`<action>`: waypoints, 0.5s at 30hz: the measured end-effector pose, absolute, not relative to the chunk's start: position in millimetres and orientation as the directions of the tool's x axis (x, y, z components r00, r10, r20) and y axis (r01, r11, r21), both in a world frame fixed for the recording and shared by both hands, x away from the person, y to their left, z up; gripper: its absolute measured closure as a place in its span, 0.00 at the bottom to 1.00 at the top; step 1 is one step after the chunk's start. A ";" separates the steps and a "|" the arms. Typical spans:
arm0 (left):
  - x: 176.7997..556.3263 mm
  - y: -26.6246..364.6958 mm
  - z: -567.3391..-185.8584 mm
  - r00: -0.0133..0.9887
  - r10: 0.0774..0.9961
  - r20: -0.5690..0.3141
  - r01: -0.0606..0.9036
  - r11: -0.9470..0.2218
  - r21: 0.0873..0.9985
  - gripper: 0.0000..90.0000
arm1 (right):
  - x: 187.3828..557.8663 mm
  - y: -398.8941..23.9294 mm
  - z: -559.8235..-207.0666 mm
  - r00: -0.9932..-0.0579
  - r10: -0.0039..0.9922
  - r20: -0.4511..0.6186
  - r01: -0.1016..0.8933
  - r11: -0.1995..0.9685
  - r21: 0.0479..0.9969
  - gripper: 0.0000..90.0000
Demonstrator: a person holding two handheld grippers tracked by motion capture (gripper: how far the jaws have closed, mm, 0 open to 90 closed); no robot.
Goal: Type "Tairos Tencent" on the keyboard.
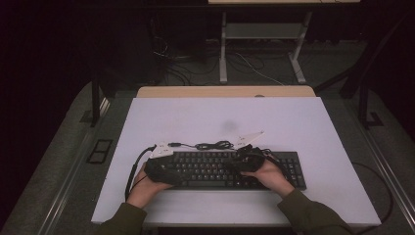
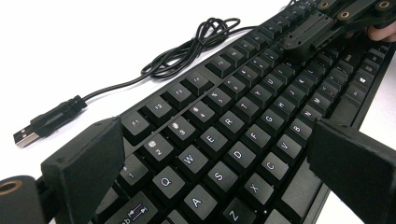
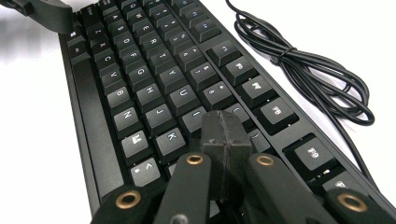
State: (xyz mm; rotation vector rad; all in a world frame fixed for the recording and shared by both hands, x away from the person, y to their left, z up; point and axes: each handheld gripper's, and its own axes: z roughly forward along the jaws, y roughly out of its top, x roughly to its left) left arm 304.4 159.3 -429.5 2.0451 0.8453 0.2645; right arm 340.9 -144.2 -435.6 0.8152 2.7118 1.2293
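A black keyboard (image 1: pixel 210 171) lies near the front of the white table, its cable (image 1: pixel 215 145) coiled just behind it. My left gripper (image 1: pixel 169 171) hovers over the keyboard's left end (image 2: pixel 243 116), open wide (image 2: pixel 219 163). One pad (image 2: pixel 88 158) stands by the far key row and the other by the near edge. My right gripper (image 1: pixel 244 164) is over the right-hand letter keys (image 3: pixel 140 70). It is shut (image 3: pixel 224 133) with nothing between its jaws, tips low over the keys around K. Whether they touch a key I cannot tell.
The cable's USB plug (image 2: pixel 28 135) lies loose on the table top (image 1: pixel 225 117) behind the keyboard's left end. The coil (image 3: pixel 317 79) lies beside the function row. Beyond the table stand a desk frame (image 1: pixel 223 49) and floor cables.
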 end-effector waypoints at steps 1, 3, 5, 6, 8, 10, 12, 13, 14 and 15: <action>304.4 159.3 -429.5 0.746 0.655 -0.124 0.467 -0.380 0.799 0.04 | 340.9 -144.3 -435.6 -0.859 0.485 0.163 0.442 0.544 0.713 0.99; 304.4 159.3 -429.5 0.745 0.655 -0.124 0.467 -0.380 0.799 0.04 | 341.0 -144.5 -435.4 -0.859 0.486 0.161 0.441 0.543 0.714 0.99; 304.3 159.3 -429.3 0.745 0.656 -0.125 0.467 -0.379 0.799 0.04 | 341.0 -144.7 -435.1 -0.858 0.488 0.161 0.443 0.541 0.715 0.99; 304.3 159.3 -429.3 0.745 0.656 -0.124 0.467 -0.379 0.799 0.04 | 340.8 -144.9 -434.7 -0.857 0.489 0.164 0.445 0.539 0.715 0.99; 304.1 159.3 -429.2 0.743 0.657 -0.126 0.468 -0.377 0.799 0.04 | 340.8 -145.7 -433.4 -0.857 0.488 0.167 0.444 0.533 0.720 0.99; 304.2 159.4 -429.2 0.745 0.656 -0.124 0.466 -0.377 0.800 0.04 | 340.7 -146.3 -432.7 -0.855 0.491 0.167 0.446 0.530 0.721 0.98; 304.1 159.3 -429.2 0.743 0.657 -0.126 0.468 -0.376 0.800 0.04 | 340.9 -146.9 -432.5 -0.854 0.492 0.169 0.446 0.527 0.723 0.96; 304.1 159.5 -429.1 0.744 0.657 -0.125 0.468 -0.377 0.799 0.04 | 340.7 -146.9 -432.2 -0.853 0.494 0.168 0.447 0.523 0.726 0.95; 304.1 159.6 -429.0 0.743 0.657 -0.125 0.468 -0.377 0.799 0.04 | 340.8 -147.4 -431.5 -0.853 0.494 0.167 0.445 0.521 0.729 0.94; 304.1 159.7 -429.0 0.743 0.657 -0.124 0.467 -0.378 0.799 0.04 | 340.7 -147.7 -431.0 -0.853 0.495 0.169 0.444 0.516 0.732 0.92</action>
